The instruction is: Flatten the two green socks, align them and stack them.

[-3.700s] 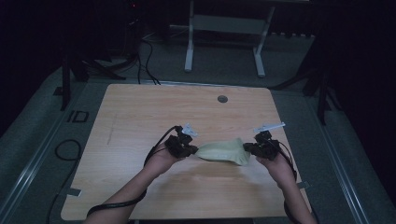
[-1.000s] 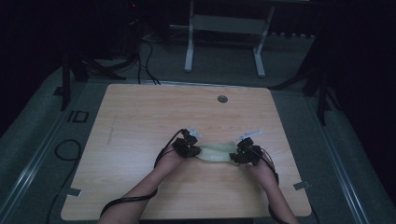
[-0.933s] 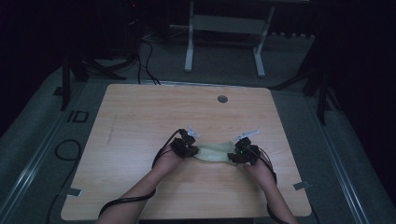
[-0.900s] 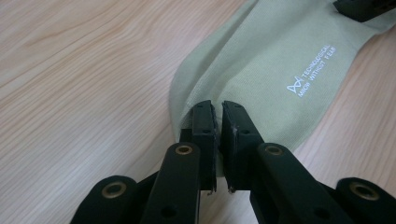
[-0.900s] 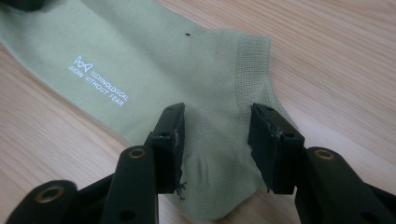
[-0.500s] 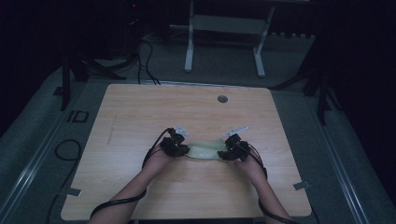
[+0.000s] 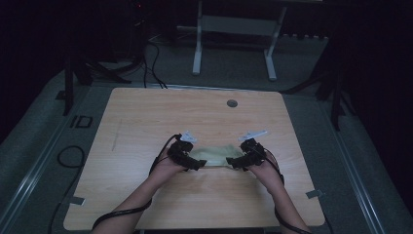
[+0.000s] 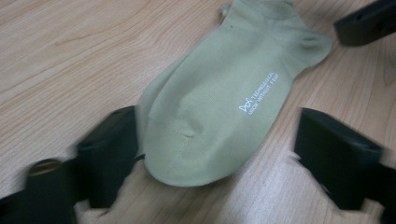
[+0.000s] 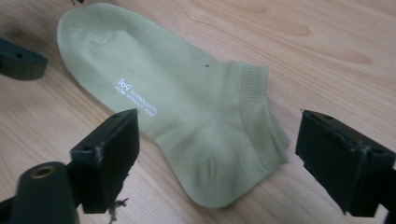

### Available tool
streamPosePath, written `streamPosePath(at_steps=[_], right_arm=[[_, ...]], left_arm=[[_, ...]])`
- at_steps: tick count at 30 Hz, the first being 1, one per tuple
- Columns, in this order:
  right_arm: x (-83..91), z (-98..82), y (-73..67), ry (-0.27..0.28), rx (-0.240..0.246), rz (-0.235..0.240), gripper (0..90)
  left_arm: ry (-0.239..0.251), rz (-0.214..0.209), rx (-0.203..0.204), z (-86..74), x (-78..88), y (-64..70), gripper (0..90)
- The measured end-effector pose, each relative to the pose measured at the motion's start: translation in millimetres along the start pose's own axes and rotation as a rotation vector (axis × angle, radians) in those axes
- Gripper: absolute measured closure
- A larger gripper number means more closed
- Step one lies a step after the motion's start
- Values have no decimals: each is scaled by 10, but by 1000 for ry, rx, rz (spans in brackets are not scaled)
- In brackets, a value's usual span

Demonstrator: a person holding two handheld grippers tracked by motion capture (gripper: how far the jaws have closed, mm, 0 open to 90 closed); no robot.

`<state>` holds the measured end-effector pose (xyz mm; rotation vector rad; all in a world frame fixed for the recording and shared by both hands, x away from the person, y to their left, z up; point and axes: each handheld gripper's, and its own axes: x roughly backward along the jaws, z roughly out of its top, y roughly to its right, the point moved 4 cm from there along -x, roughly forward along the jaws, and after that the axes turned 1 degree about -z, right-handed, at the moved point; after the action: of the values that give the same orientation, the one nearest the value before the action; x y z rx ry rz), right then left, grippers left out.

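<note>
Currently, a pale green ankle sock [image 7: 217, 156] lies flat on the wooden desk [image 7: 146, 117], nearer the front edge than the back and roughly midway between the left and right edges. In the high view the left gripper [image 7: 187, 158] sits at the sock's left end and the right gripper [image 7: 242, 159] at its right end, each held in one of the person's hands. In the left gripper view the jaws of the left gripper [image 8: 215, 154] stand wide apart on either side of the sock's [image 8: 224, 98] toe end; the left jaw is just beside the toe edge, though contact cannot be confirmed, and the right jaw is clear of the fabric. In the right gripper view the jaws of the right gripper [image 9: 217, 156] are likewise wide, straddling the heel and ribbed cuff of the sock [image 9: 187, 107] without closing on it. White printed lettering [image 9: 137, 99] runs along the sole. A round grommet [image 7: 232, 103] is set in the desk near the back edge.
</note>
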<state>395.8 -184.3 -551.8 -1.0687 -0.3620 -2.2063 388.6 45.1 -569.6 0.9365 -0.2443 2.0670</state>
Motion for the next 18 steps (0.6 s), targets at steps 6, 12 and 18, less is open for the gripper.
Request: streamPosePath(at_steps=[6, 12, 18], right_arm=[[75, -64, 47, 19, 11, -17, 122], [176, -178, 173, 45, -8, -44, 123], [263, -286, 281, 57, -16, -62, 123]], left_arm=[[15, 15, 4, -24, 52, 10, 73], [57, 46, 10, -128, 148, -9, 31], [75, 55, 22, -226, 240, -42, 32]])
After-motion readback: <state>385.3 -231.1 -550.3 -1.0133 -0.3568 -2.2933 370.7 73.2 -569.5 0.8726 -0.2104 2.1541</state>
